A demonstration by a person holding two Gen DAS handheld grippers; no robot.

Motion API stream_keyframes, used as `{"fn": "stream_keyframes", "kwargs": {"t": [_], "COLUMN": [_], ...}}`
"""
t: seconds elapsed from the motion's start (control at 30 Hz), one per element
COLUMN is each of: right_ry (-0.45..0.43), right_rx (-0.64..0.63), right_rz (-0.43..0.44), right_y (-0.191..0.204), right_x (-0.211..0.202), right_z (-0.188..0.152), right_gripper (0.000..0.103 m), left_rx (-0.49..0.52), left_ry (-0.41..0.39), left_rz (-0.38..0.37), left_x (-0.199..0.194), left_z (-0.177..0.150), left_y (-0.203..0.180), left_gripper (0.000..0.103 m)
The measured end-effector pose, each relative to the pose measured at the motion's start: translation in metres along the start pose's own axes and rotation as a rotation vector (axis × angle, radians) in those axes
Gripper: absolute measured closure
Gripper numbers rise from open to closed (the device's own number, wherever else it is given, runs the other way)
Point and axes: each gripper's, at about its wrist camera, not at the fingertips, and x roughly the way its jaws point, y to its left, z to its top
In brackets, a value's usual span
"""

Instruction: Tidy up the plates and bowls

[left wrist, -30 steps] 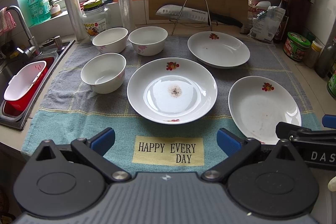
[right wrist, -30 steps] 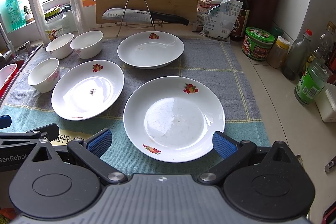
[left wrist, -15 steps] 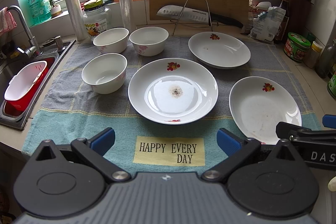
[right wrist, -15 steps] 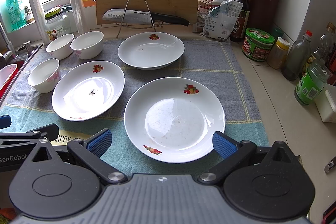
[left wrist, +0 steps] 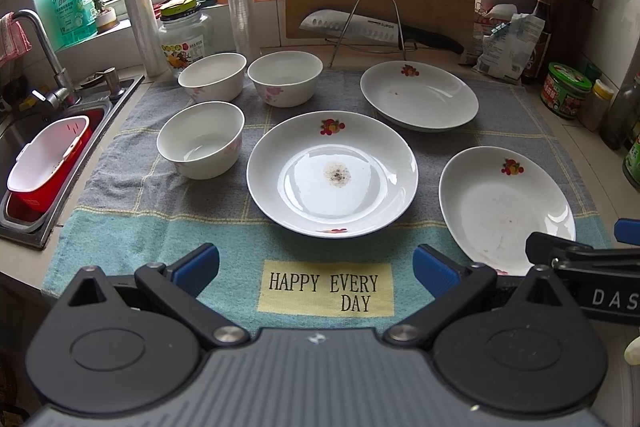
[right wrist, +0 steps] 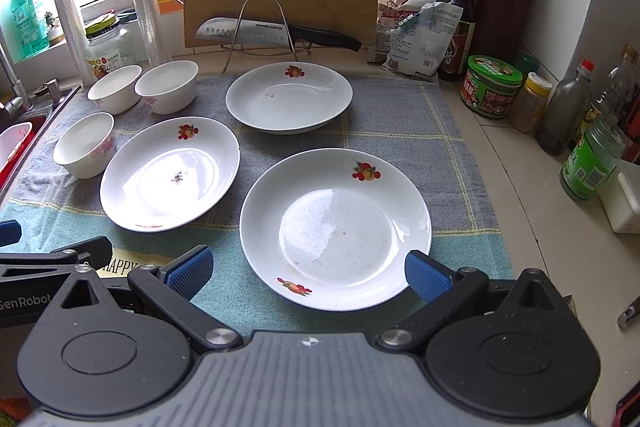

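Three plates, three bowls, unstacked on towel.
We log the white round fruit-print plate (right wrist: pixel 335 227) nearest, directly ahead of our right gripper (right wrist: pixel 308 273), jaws wide apart, empty; left gripper (left wrist: pixel 316 269) likewise open, facing the stained centre plate (left wrist: pixel 332 173) beyond the checked towel (left wrist: pixel 160 227).

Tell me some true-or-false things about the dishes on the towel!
1. Three bowls sit on the towel. True.
2. The middle plate has a dark spot in it. True.
3. The plates are stacked up. False: all three lie apart.
4. The right gripper is holding a plate. False: it is open, with the near plate between its fingers, ungripped.
5. The left gripper is open. True.
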Motion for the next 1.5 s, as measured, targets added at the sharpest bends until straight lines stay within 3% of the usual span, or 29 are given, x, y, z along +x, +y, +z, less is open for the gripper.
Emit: {"fn": "stream_keyframes", "kwargs": {"t": [0.6, 1.07, 1.27, 1.5], "right_ry": [-0.038, -0.132, -0.116, -0.083], "right_rx": [-0.010, 0.001, 0.029, 0.059], "right_rz": [-0.031, -0.067, -0.101, -0.129], "right_y": [0.012, 0.021, 0.015, 0.003], "right_x": [-0.006, -0.019, -0.018, -0.013], "right_z": [-0.001, -0.009, -0.022, -0.036], "right_gripper": [0.000, 0.000, 0.000, 0.000], "left_rx": [0.031, 0.138, 0.164, 0.217], "left_ry": [-0.029, -0.112, -0.140, -0.134], "left_rz": [-0.054, -0.219, -0.310, -0.361], "left_x": [0.002, 0.010, 0.015, 0.024], "left_z": [0.003, -0.005, -0.015, -0.027], "left_y": [0.012, 0.030, 0.035, 0.029], "left_gripper": [0.001, 0.001, 0.001, 0.001]}}
